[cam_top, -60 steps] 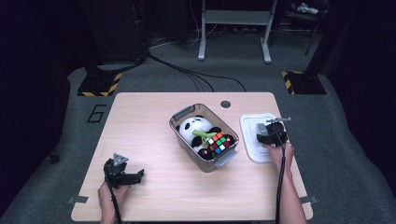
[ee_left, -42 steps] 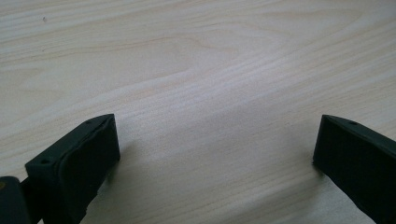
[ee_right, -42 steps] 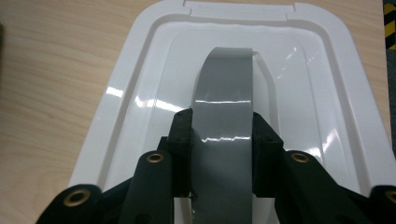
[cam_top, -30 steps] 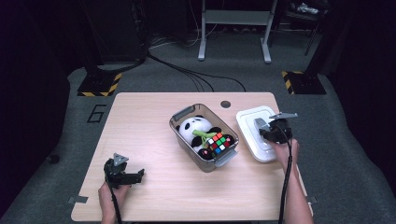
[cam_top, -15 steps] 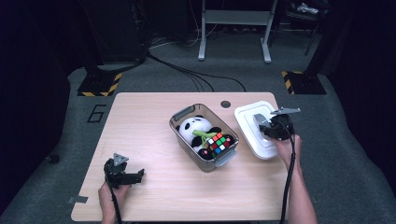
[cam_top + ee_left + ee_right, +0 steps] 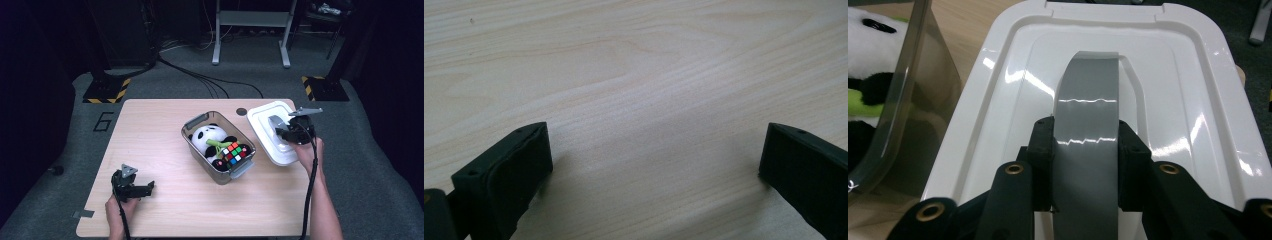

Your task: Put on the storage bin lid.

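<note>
My right gripper (image 6: 281, 132) is shut on the grey handle (image 6: 1087, 120) of a white plastic lid (image 6: 266, 126) and holds it off the table, to the right of the bin. In the right gripper view both pads clamp the handle's sides, with the lid (image 6: 998, 90) spread out behind them. The clear grey bin (image 6: 194, 123) stands uncovered at mid table and holds a plush panda (image 6: 205, 136) and a colour cube (image 6: 235, 152). My left gripper (image 6: 144, 189) rests open on the wood near the front left, jaws wide apart over bare table (image 6: 649, 75).
The bin's wall (image 6: 908, 90) is close to the lid's left edge, with the panda (image 6: 868, 55) behind it. A dark round hole (image 6: 241, 111) sits in the tabletop behind the bin. Dark carpet, cables and a stand's legs lie beyond the table's far edge.
The right gripper has risen with the lid in its grip, lifting the lid off the table. The left gripper has stayed where it was.
</note>
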Demonstrator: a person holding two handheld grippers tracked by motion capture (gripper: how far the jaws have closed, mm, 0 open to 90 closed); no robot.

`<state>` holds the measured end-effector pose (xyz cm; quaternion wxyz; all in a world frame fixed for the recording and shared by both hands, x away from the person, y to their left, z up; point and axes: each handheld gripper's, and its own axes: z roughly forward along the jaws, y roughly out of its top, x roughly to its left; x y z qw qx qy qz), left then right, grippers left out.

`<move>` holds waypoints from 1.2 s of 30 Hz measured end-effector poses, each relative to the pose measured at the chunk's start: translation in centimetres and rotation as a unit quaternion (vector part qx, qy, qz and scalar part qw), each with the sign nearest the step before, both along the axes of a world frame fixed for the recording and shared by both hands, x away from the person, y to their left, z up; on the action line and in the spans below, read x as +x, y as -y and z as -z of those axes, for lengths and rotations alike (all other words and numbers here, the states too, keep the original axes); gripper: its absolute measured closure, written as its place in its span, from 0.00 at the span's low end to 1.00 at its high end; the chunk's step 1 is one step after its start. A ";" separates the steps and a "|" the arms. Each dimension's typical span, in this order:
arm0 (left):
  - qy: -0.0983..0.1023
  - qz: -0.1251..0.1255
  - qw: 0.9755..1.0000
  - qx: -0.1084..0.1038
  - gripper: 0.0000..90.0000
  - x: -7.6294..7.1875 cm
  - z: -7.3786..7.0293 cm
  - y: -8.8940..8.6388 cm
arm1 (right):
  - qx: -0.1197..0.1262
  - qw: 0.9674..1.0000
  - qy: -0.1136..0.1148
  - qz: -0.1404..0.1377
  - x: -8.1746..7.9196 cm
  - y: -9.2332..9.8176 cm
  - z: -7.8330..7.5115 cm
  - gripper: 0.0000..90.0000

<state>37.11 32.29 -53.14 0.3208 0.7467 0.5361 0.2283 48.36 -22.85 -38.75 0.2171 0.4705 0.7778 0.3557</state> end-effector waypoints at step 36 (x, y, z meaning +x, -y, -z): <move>0.000 -0.001 1.000 0.000 0.00 0.0 0.0 0.0 | 0.003 0.998 0.021 -0.054 -0.7 -3.6 -7.0 0.74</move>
